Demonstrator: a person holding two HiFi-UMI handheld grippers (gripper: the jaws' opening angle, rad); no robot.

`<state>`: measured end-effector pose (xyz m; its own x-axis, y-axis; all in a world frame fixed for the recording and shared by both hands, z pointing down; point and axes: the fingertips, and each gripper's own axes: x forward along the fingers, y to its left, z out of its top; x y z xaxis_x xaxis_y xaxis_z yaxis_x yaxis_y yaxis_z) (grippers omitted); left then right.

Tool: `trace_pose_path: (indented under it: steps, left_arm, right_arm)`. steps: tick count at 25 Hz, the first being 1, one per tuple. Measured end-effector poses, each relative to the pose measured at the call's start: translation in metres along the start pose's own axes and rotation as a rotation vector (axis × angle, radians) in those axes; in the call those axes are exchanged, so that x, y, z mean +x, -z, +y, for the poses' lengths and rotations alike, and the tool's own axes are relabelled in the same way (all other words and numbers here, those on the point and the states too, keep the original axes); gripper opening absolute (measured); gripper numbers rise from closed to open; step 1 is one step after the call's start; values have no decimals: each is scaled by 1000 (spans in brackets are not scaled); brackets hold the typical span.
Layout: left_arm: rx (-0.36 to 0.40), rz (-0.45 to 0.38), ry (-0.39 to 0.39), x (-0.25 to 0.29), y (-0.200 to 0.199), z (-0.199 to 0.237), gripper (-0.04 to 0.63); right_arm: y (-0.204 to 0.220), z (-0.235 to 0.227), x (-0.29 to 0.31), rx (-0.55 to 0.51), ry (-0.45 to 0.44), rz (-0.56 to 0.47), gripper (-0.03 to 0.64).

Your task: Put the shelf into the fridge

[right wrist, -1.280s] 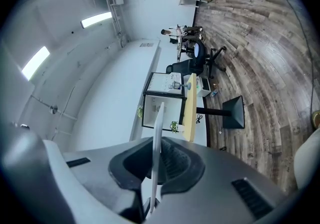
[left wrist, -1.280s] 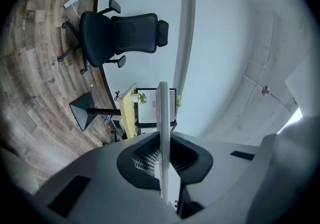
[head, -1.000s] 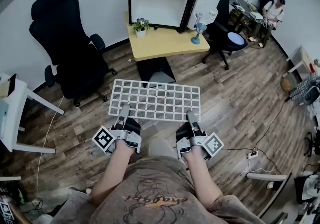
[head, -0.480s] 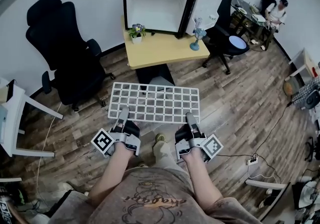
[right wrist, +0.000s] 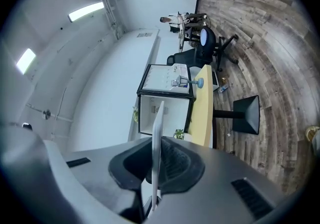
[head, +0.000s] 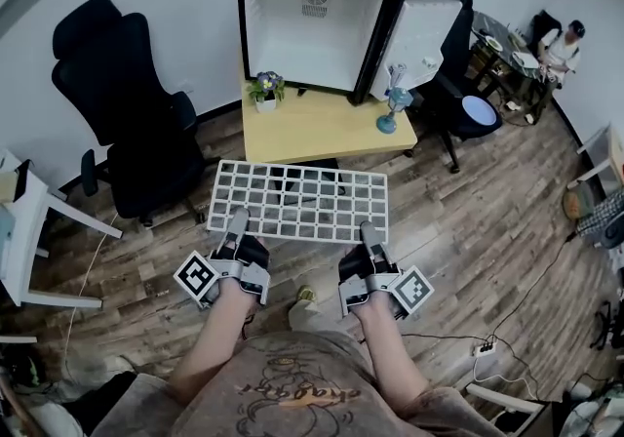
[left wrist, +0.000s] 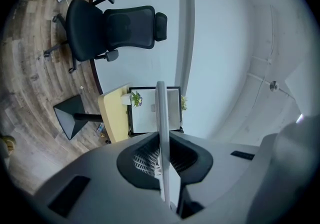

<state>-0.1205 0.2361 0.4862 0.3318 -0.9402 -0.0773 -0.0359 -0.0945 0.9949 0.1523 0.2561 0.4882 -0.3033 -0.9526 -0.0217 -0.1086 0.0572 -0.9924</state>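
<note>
White shelf [head: 298,201] sits clamped edge-on inside left claw [head: 237,218] and right claw [head: 369,228].

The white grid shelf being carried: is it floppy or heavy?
Probably stiff: the shelf looks flat though the left gripper and right gripper pinch only its near edge. Likely light for its size, being mostly open grid. It might twist or slip, since each grip is on a thin rim.

The shelf [head: 298,202] is clamped at its near edge by the left gripper [head: 237,223] and right gripper [head: 369,231]. Ahead of both, the fridge [head: 312,20] is set on the table [head: 322,125].
</note>
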Motion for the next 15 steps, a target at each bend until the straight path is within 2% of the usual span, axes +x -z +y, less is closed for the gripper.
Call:
trace_pose_path:
  steps: [8,15]
  left_arm:
    - [1,-72,18,51,-2,-2,51]
    - [11,-112,17,82,-12,-3,51]
  right_arm:
    - [-35,1,58,-6,-23,68,28]
    - [-50,-1,97,4,-37,101,28]
